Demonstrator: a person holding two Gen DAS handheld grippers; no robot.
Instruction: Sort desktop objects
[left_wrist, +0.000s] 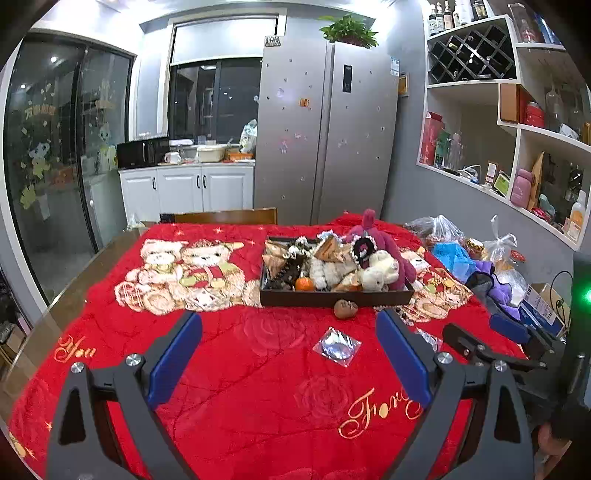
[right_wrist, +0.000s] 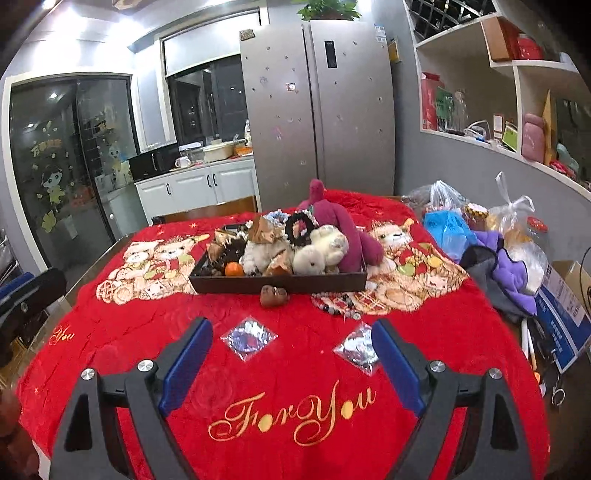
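A dark tray (left_wrist: 332, 298) (right_wrist: 277, 284) stands mid-table on the red blanket, heaped with plush toys (left_wrist: 376, 271) (right_wrist: 321, 251), an orange (left_wrist: 304, 283) (right_wrist: 233, 268) and small items. A small brown object (left_wrist: 345, 308) (right_wrist: 273, 294) lies just in front of it. Two clear packets (right_wrist: 249, 338) (right_wrist: 358, 349) lie nearer, one of them between my left fingers' line (left_wrist: 337, 347). A bead string (right_wrist: 340, 306) lies right of the brown object. My left gripper (left_wrist: 288, 321) and right gripper (right_wrist: 292, 325) both stand open over the blanket, nothing held.
Plastic bags and purple and blue cloths (left_wrist: 491, 266) (right_wrist: 480, 240) pile up at the table's right side, with a blue-and-white box (right_wrist: 561, 302) beside them. A wooden chair back (left_wrist: 225, 216) stands behind the table. A fridge (left_wrist: 325, 129) and wall shelves lie beyond.
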